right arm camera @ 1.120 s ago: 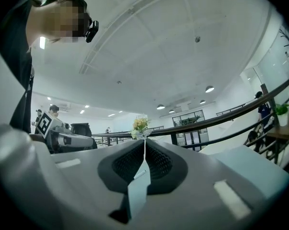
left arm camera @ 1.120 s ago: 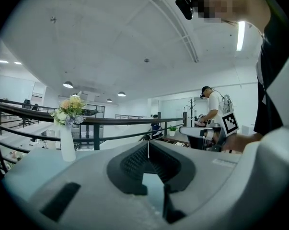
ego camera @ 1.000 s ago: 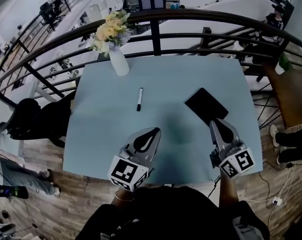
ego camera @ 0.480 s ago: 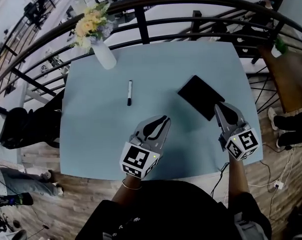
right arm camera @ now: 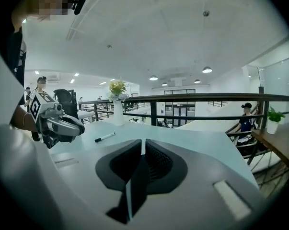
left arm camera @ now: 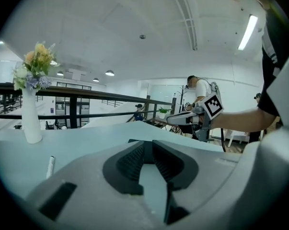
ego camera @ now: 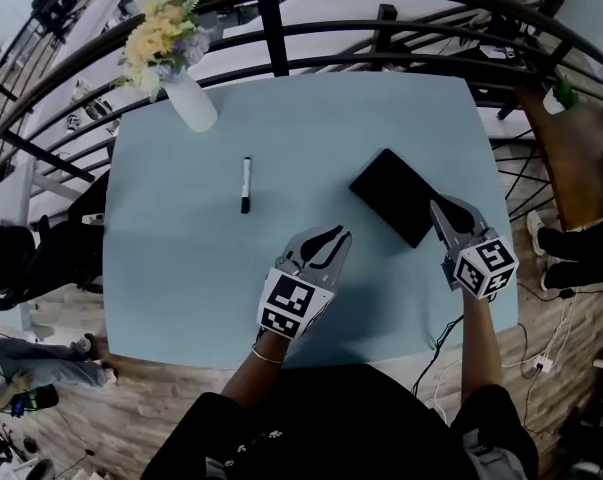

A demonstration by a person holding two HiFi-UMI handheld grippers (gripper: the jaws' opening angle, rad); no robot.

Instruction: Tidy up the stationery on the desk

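Observation:
A black-capped white marker point(ego camera: 246, 184) lies on the pale blue desk point(ego camera: 181, 258), left of centre; it also shows as the marker point(left arm camera: 50, 166) and the marker point(right arm camera: 105, 137). A flat black case point(ego camera: 396, 196) lies to the right of it. My left gripper point(ego camera: 339, 234) hovers over the desk's middle, shut and empty, below and to the right of the marker; its tips meet in the left gripper view point(left arm camera: 147, 143). My right gripper point(ego camera: 436, 206) is shut and empty at the case's near right corner, with the same closed jaws in the right gripper view point(right arm camera: 143, 141).
A white vase of flowers point(ego camera: 186, 98) stands at the desk's far left corner. A dark metal railing point(ego camera: 281, 28) curves round the far side. The desk's right edge point(ego camera: 496, 218) drops to a wooden floor with cables. People stand far off in the background.
The head view has swung, so the desk sits further left and higher in the frame. My left gripper has moved right and forward, away from the marker. Both grippers stay shut.

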